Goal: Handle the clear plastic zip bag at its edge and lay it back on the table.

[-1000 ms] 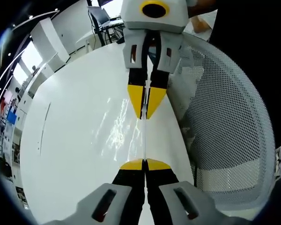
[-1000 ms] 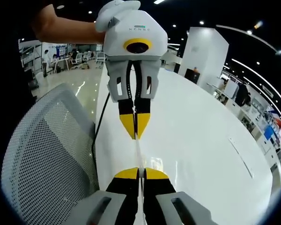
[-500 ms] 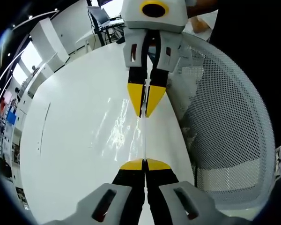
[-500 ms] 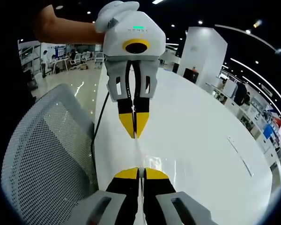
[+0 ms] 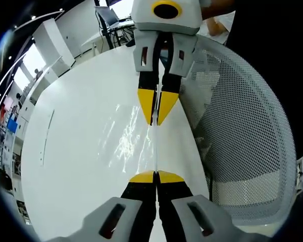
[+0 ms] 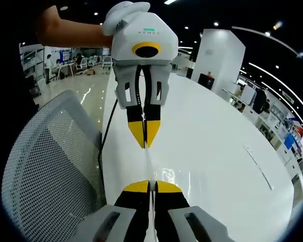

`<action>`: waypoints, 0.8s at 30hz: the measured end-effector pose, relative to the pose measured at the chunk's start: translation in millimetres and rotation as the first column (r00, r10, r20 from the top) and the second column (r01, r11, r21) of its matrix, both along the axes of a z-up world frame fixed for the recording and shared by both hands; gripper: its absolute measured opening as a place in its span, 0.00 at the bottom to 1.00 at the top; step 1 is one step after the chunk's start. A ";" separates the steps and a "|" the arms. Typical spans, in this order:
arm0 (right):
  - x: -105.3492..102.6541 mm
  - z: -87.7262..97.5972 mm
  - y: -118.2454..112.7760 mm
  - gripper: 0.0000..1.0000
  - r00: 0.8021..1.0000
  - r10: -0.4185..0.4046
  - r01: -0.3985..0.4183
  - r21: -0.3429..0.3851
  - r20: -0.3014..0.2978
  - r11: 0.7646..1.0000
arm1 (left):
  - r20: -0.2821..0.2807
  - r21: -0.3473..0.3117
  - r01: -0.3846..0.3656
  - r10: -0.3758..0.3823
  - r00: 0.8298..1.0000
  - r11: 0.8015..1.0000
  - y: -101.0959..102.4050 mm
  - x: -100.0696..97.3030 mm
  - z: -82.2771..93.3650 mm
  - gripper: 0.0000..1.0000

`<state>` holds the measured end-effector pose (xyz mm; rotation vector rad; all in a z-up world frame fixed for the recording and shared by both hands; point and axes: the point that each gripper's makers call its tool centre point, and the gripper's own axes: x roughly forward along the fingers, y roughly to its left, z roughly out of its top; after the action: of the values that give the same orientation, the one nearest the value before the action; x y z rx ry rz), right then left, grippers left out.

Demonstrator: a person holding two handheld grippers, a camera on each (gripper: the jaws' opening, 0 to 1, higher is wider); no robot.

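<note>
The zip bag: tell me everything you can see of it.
The zip bag is clear, thin plastic, seen nearly edge-on as a pale taut strip stretched between the two grippers above the white table. The left gripper pinches one end with its jaws closed on it, and the right gripper does the same at the opposite end. A faint glare on the table shows through the film. It looks empty; its zip cannot be made out. It hangs in the air, not lying on the table.

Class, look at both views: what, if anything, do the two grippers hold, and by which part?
Both hold the clear bag by its edge: the left gripper and right gripper are shut on opposite ends, the bag stretched between them above the table.
</note>
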<state>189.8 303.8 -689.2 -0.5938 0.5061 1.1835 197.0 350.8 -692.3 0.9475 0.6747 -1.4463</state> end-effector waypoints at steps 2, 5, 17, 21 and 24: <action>0.1 0.1 -0.2 0.00 1.000 -0.001 0.001 0.000 0.000 1.000 | 0.000 0.001 0.000 0.000 1.000 1.000 0.3 0.2 -0.1 0.00; 0.2 0.0 -1.1 0.00 1.000 -0.004 0.004 -0.001 0.000 1.000 | 0.000 0.004 -0.001 0.001 1.000 1.000 1.3 1.2 -0.5 0.00; 0.2 0.7 -2.4 0.00 1.000 -0.007 0.007 0.000 0.000 1.000 | 0.001 0.006 -0.004 0.004 1.000 1.000 2.9 3.0 -1.4 0.00; 0.4 1.1 -2.2 0.00 1.000 -0.008 0.008 0.001 0.000 1.000 | 0.001 0.006 -0.004 0.004 1.000 1.000 3.3 3.5 -0.9 0.00; 0.8 1.2 -2.4 0.00 1.000 -0.007 0.007 -0.001 0.001 1.000 | 0.002 0.007 -0.005 0.005 1.000 1.000 3.4 3.3 -0.5 0.00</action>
<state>190.6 301.5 -688.0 -0.5930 0.5070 1.1765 200.3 354.2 -692.8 0.9520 0.6808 -1.4389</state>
